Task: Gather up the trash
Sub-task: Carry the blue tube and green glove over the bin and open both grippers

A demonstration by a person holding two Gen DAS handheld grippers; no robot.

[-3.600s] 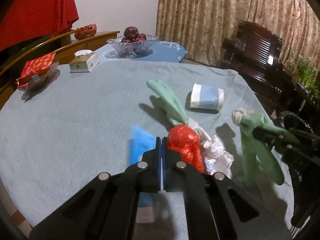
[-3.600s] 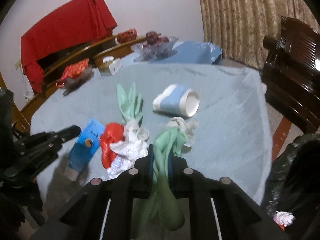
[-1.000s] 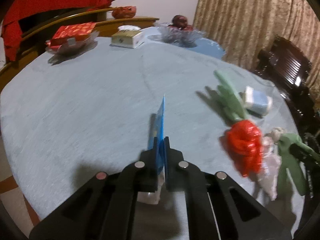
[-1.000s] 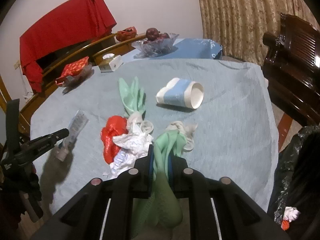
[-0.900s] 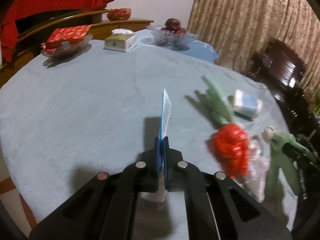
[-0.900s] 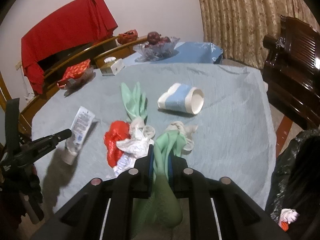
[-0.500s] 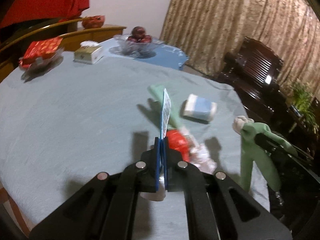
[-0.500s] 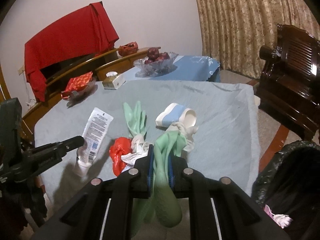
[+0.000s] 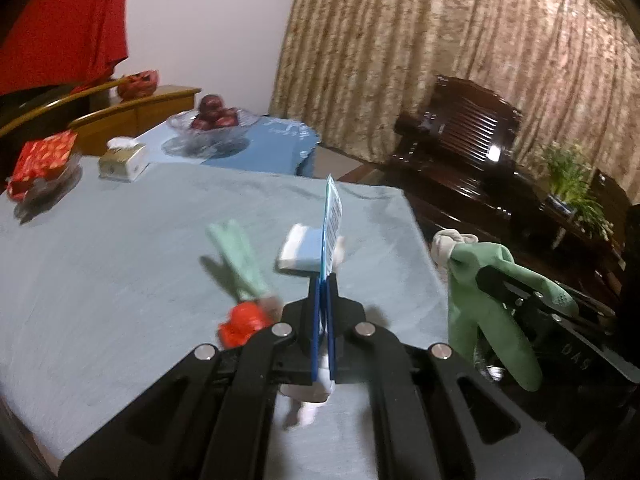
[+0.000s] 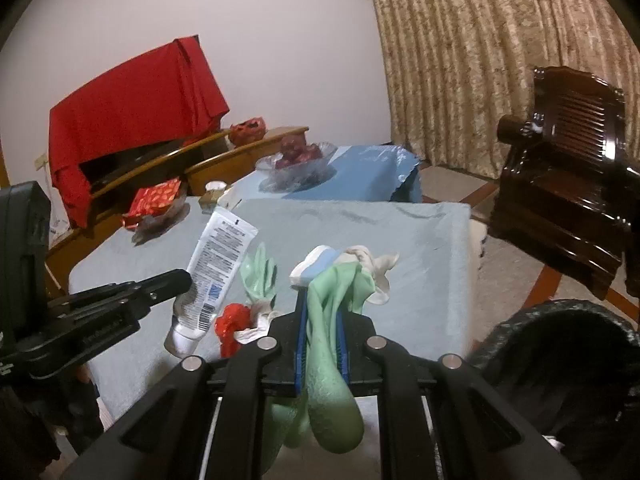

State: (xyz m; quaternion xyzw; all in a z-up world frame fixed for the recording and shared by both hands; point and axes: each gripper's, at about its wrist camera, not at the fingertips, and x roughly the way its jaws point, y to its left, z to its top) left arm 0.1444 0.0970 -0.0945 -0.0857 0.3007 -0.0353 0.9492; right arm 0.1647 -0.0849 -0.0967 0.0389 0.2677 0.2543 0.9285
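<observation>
Green glove (image 10: 332,320): pinched in right gripper (image 10: 321,334), hanging off table (image 10: 420,264).
Tube (image 10: 214,268): clamped in left gripper (image 9: 323,322), edge-on there; label readable only from right wrist.
Black bin (image 10: 560,364): right-wrist view only, beside right gripper.

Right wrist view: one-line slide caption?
Right gripper clamps a green rubber glove above the table; left gripper holds a squeeze tube; black trash bag at right.

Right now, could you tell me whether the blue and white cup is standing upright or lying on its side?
On its side: the cup lies lengthwise on the table.
</observation>
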